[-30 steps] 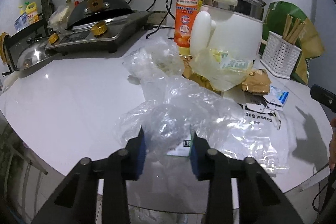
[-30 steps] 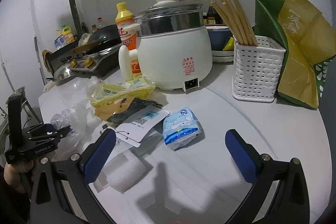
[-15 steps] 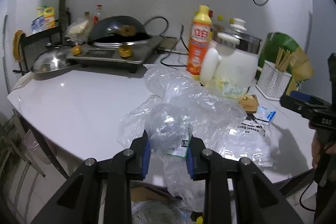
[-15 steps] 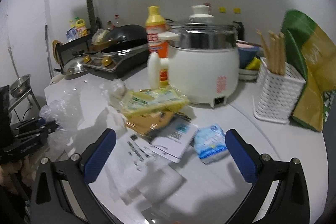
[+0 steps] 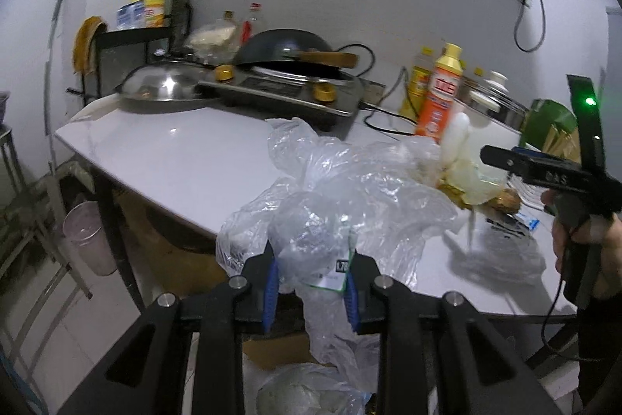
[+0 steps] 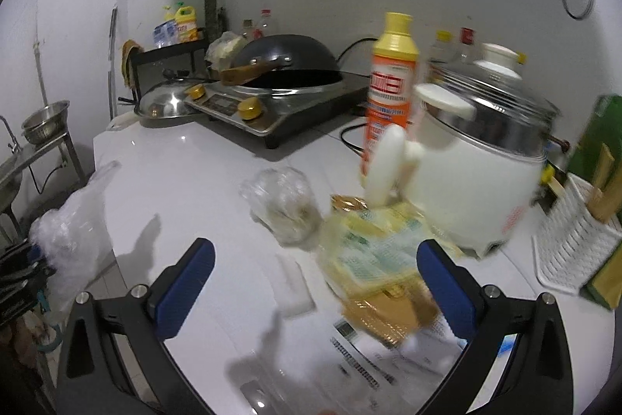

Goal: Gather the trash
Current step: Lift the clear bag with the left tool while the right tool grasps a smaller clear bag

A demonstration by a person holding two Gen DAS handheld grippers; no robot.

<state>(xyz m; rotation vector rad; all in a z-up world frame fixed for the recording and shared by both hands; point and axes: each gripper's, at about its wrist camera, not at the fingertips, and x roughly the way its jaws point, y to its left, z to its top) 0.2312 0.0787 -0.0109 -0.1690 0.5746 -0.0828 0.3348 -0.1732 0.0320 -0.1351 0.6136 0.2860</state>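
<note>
Pinching a crumpled clear plastic bag (image 5: 342, 205) in our left gripper (image 5: 310, 282) past the white table (image 5: 186, 158) edge, we had the right gripper (image 6: 317, 279) spread wide, empty.

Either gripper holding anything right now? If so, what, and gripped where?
The left gripper is shut on the clear plastic bag, pinching a bunched fold by its white label, at the table's near edge. The right gripper is open, holding nothing.

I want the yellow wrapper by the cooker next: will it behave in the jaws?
Probably floppy: the wrapper lies crumpled and flat on the table, like thin film. Likely light, so it may slide under the open right gripper rather than lift. It overlaps brown packaging, which could drag along.
</note>
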